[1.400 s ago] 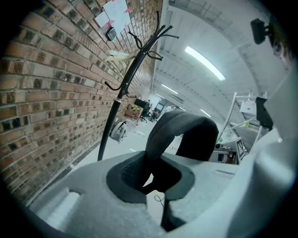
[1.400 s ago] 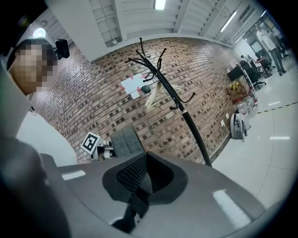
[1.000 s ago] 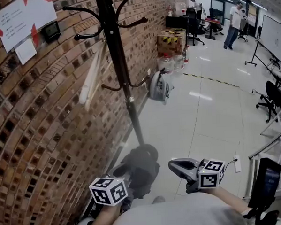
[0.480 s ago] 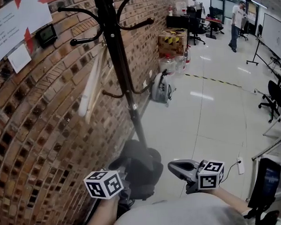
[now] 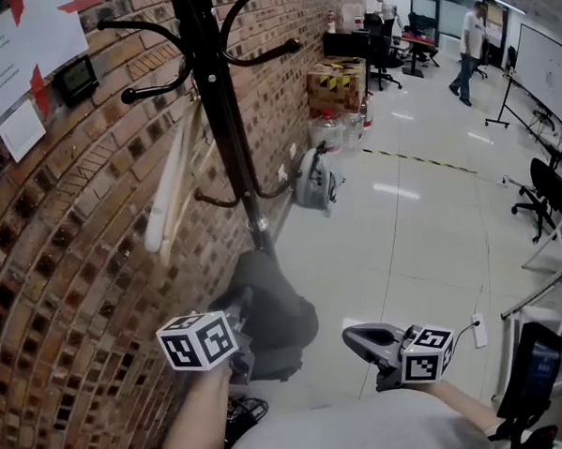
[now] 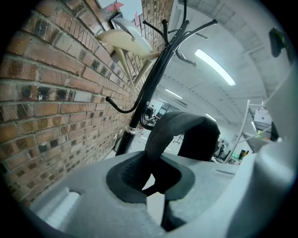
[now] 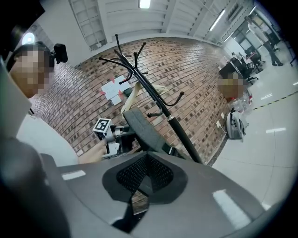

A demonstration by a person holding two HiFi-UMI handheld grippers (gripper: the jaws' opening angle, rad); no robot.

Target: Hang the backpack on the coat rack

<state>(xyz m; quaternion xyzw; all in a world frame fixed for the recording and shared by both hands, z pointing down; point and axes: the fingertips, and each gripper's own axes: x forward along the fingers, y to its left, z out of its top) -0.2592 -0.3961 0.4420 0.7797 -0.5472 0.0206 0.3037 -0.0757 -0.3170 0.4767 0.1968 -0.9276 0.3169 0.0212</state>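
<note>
Head view: left gripper [image 5: 238,336] has come up and in toward the coat rack [image 5: 221,119] over the last second. The backpack [image 5: 271,308] has come with it and now hangs just in front of the pole's lower part. Judged: carry under way, nothing hooked yet. Backpack is dark grey, soft, slumped below the grip. Right gripper [image 5: 354,335] sits well apart to the right.

Left gripper view: claw pinches the carry loop [image 6: 170,128], which arches up dark and padded. A lower hook [image 6: 122,108] stands out from the pole, against the brick wall [image 6: 56,93], loop short of it.

Right gripper view: claw pressed together, nothing in it. Backpack [image 7: 139,125] held up beside the rack [image 7: 160,104].
</note>
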